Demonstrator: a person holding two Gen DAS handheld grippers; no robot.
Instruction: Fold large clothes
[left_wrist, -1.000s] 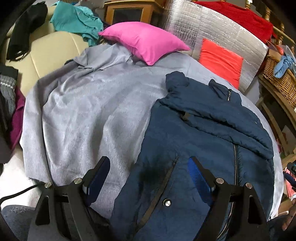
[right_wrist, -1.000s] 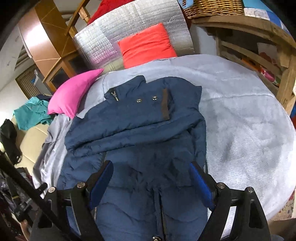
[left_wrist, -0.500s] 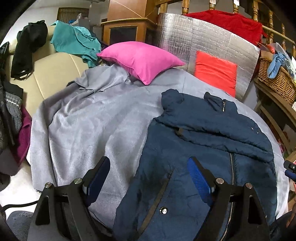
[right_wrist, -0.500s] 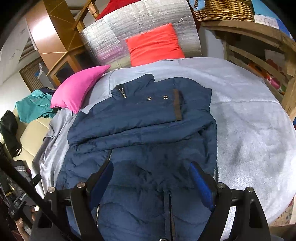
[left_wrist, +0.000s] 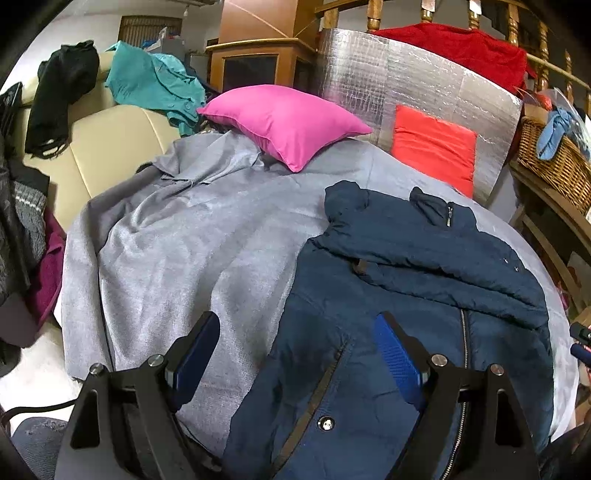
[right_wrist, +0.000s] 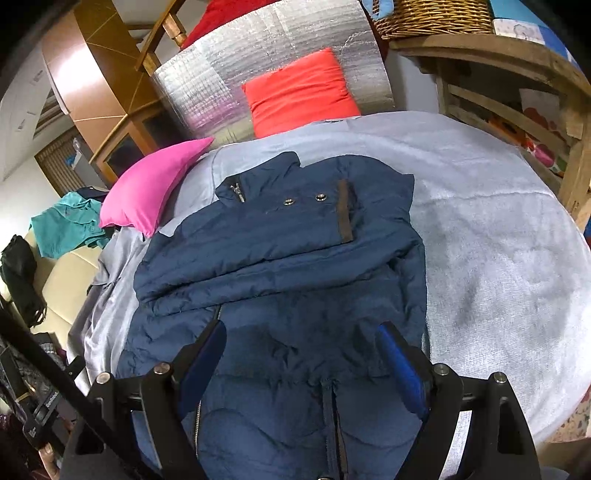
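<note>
navy puffer jacket (right_wrist: 280, 258) flat on grey blanket (right_wrist: 498, 258); left gripper (left_wrist: 295, 354), right gripper (right_wrist: 301, 363) wide, empty; no readable writing.

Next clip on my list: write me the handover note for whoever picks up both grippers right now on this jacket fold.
Left gripper: open, empty, above the jacket's edge.
Right gripper: open, empty, over the jacket's lower half.
Jacket: lies zipped and face up on the grey cover, collar toward the pink pillow and red cushion.
Done: one sleeve folded across the chest.
Left: the other sleeve isn't clearly visible; check it, then fold the body.
</note>
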